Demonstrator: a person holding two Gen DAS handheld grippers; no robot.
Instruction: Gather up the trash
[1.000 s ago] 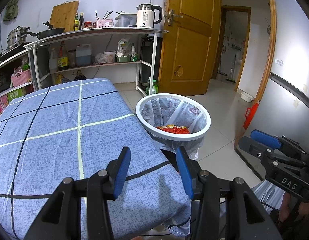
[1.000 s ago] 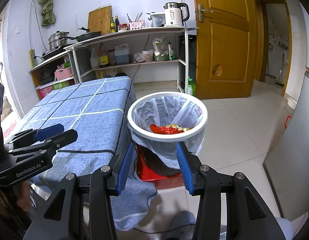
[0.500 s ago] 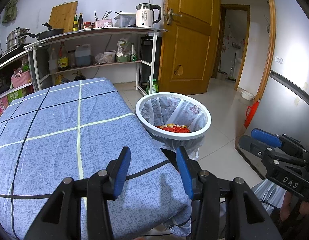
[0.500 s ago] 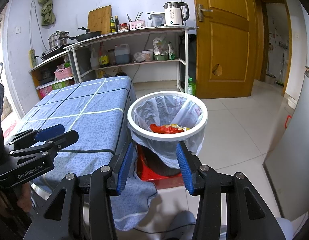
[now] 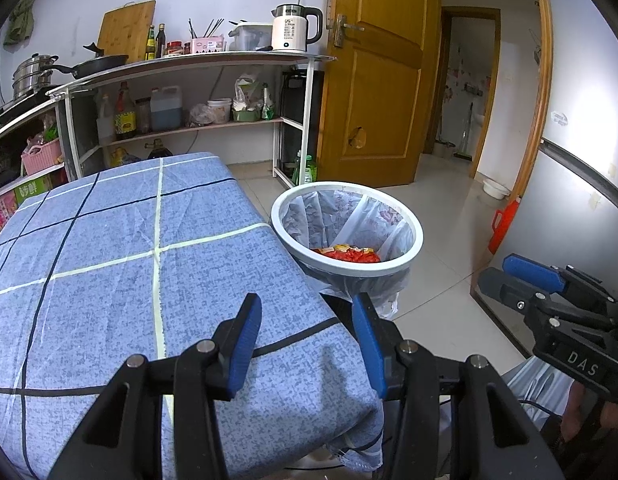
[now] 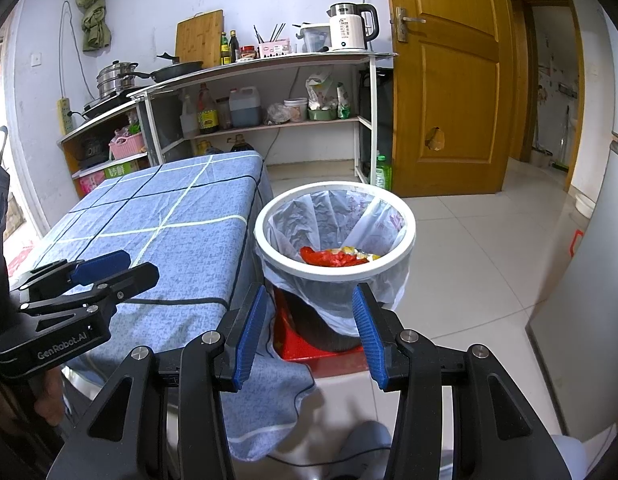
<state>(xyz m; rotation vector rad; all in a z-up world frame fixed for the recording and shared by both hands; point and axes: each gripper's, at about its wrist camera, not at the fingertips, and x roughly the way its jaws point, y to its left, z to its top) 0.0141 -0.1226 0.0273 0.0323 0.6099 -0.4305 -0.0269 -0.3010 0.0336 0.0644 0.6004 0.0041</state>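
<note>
Trash bin [image 6: 335, 236] upright (mouth up, seemingly).

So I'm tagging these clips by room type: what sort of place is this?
Most likely a home kitchen. Open shelving holds an electric kettle, a cutting board, a frying pan and stacked pots, and a lined trash bin with food scraps stands beside a cloth-covered table.
</note>
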